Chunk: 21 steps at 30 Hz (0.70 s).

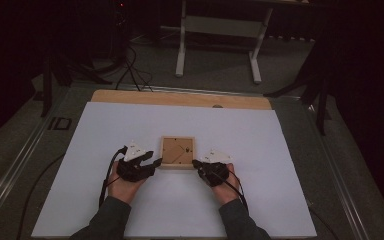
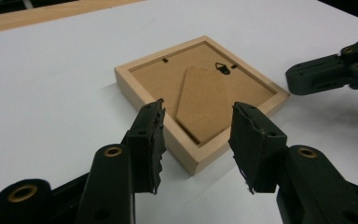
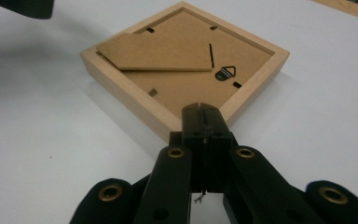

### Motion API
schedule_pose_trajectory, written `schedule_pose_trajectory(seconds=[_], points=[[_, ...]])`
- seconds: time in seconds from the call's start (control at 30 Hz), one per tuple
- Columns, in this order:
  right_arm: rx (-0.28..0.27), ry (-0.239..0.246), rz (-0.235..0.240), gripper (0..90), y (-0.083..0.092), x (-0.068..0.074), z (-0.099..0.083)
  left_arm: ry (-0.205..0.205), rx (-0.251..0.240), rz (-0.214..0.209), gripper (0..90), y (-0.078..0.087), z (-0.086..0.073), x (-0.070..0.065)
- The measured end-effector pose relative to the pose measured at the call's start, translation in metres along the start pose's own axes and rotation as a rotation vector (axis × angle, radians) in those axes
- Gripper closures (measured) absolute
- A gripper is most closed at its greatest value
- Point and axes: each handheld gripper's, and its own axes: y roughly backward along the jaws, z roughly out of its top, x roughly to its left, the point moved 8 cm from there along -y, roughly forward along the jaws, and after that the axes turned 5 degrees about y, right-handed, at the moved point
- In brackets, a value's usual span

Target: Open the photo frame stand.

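White sheet (image 1: 260, 150) covers wooden table (image 1: 180, 98); dark room behind.

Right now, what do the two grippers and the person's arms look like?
Both grippers, the left gripper and the right gripper, are black plastic with brass-coloured rivets at the joints and dark, ragged-edged pads. Each carries a pale grey three-cornered plate on top and trails a black cable. The sleeves are dark grey.

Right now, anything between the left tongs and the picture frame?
Nothing visible. The left tongs stand open right at the near corner of the picture frame, which lies back-up on the white sheet. The right tongs, shut, sit at the opposite corner.
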Motion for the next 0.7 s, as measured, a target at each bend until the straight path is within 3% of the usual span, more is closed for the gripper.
schedule_pose_trajectory(seconds=[0.3, 0.43, 0.53, 0.7], points=[[-0.005, -0.008, -0.002, 89.8, -0.006, 0.001, 0.001, -0.019, -0.004, -0.013, 53.8, -0.012, 0.014, -0.005], [-0.005, -0.009, 0.002, 89.9, -0.006, -0.001, 0.001, -0.045, -0.006, 0.008, 48.0, -0.021, 0.017, -0.006], [-0.006, -0.01, 0.002, 89.8, -0.006, -0.001, 0.001, -0.069, 0.019, 0.019, 47.3, -0.027, 0.015, -0.006], [-0.006, -0.012, 0.004, 89.8, -0.006, -0.001, 0.0, -0.071, 0.041, 0.019, 45.5, -0.036, 0.011, -0.005]])
